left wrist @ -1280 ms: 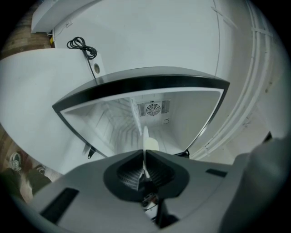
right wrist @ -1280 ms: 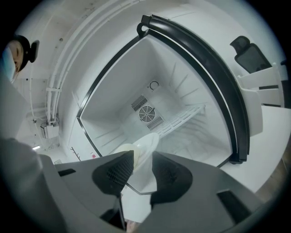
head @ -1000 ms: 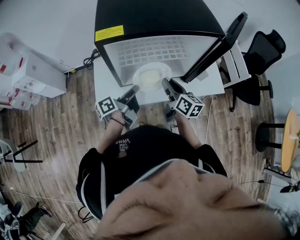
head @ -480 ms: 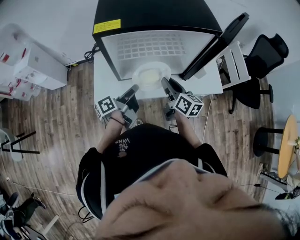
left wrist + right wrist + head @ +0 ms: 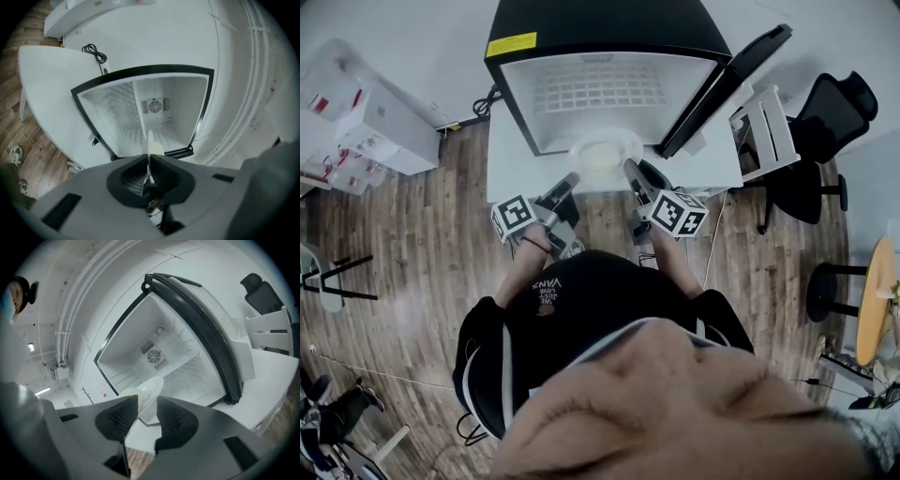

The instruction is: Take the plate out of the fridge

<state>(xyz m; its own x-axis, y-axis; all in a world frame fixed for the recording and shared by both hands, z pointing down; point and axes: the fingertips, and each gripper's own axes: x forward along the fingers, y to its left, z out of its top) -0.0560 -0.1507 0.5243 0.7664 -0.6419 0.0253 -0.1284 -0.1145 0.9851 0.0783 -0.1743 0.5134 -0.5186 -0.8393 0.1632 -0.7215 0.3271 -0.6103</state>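
Observation:
A pale round plate (image 5: pixel 605 153) hangs level just in front of the open black fridge (image 5: pixel 609 94), over the white table (image 5: pixel 511 159). My left gripper (image 5: pixel 574 178) is shut on its left rim. In the left gripper view the plate (image 5: pixel 151 146) shows edge-on, pinched between the jaws of the left gripper (image 5: pixel 149 159). My right gripper (image 5: pixel 627 167) holds the right rim. In the right gripper view the plate (image 5: pixel 147 390) sits between the wider-set jaws of the right gripper (image 5: pixel 147 400), shut on it. The fridge's white inside (image 5: pixel 159 350) holds nothing that I can see.
The fridge door (image 5: pixel 727 89) stands open to the right. A white rack (image 5: pixel 764 131) and a black office chair (image 5: pixel 825 103) stand beyond it. White boxes (image 5: pixel 375 122) lie on the wooden floor at left. A round wooden table (image 5: pixel 872 291) is at far right.
Both grippers and the plate have drawn back a little from the fridge mouth toward the person. Both grips look unchanged.

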